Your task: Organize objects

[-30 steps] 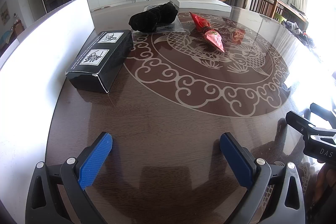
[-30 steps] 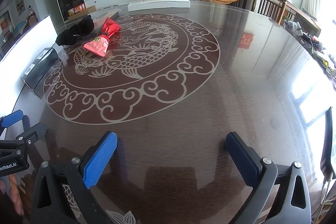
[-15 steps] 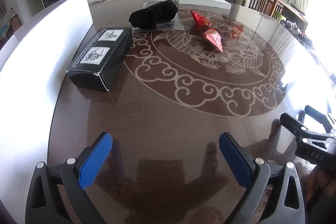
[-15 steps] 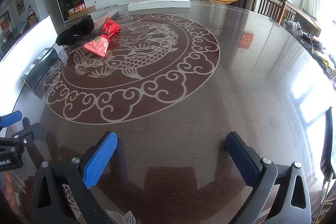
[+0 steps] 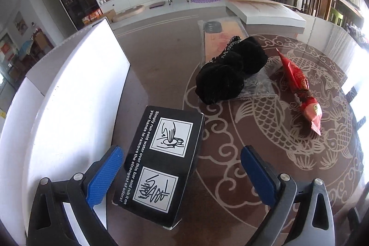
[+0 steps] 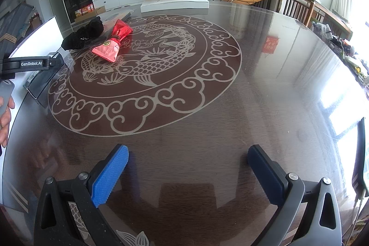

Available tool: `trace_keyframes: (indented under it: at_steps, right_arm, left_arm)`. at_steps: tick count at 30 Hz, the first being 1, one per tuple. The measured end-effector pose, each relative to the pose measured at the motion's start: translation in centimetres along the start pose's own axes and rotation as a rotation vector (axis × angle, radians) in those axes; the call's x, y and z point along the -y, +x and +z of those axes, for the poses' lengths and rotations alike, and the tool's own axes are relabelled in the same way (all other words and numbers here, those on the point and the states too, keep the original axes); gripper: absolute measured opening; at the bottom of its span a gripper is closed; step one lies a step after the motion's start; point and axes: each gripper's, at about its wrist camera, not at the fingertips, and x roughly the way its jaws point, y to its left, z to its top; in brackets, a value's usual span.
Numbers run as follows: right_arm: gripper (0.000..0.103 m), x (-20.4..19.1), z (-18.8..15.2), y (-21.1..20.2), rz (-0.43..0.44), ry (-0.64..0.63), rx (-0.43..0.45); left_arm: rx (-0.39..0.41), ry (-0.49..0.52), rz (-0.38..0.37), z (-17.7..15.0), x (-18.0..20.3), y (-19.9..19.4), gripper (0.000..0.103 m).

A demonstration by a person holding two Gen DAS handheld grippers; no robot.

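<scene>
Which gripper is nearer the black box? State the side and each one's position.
Left. The left gripper straddles the black box with its jaws open around the box's near end. The right gripper hangs open over bare table, well off to the box's right.

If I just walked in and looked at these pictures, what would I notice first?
Probably the black box with white drawings on top, lying right between the open fingers of the left gripper. Next, the big swirly fish pattern on the round table, with a shiny red packet on its far left part and a fuzzy black bundle just beyond the packet. The right gripper hangs open over bare table.
</scene>
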Motion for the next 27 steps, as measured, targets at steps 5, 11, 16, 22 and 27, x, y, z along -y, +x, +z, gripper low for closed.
trace_keyframes:
  at_steps: [5, 11, 16, 22, 27]
  right_arm:
    - [0.103, 0.0, 0.0, 0.0, 0.000, 0.000, 0.000]
    - [0.103, 0.0, 0.0, 0.0, 0.000, 0.000, 0.000]
    - [0.103, 0.0, 0.0, 0.0, 0.000, 0.000, 0.000]
    - [0.103, 0.0, 0.0, 0.0, 0.000, 0.000, 0.000]
    - [0.103, 0.0, 0.0, 0.0, 0.000, 0.000, 0.000]
  left_arm:
    - [0.005, -0.020, -0.015, -0.4, -0.7, 1.4, 0.103]
    - [0.079, -0.061, -0.010, -3.1, -1.1, -0.5, 0.059]
    - [0.048, -0.134, -0.056, -7.8, 0.6, -3.1, 0.059]
    - [0.062, -0.080, -0.110, -10.8, 2.2, -4.2, 0.100]
    - [0.041, -0.098, -0.160, -10.2, 1.6, -3.0, 0.103]
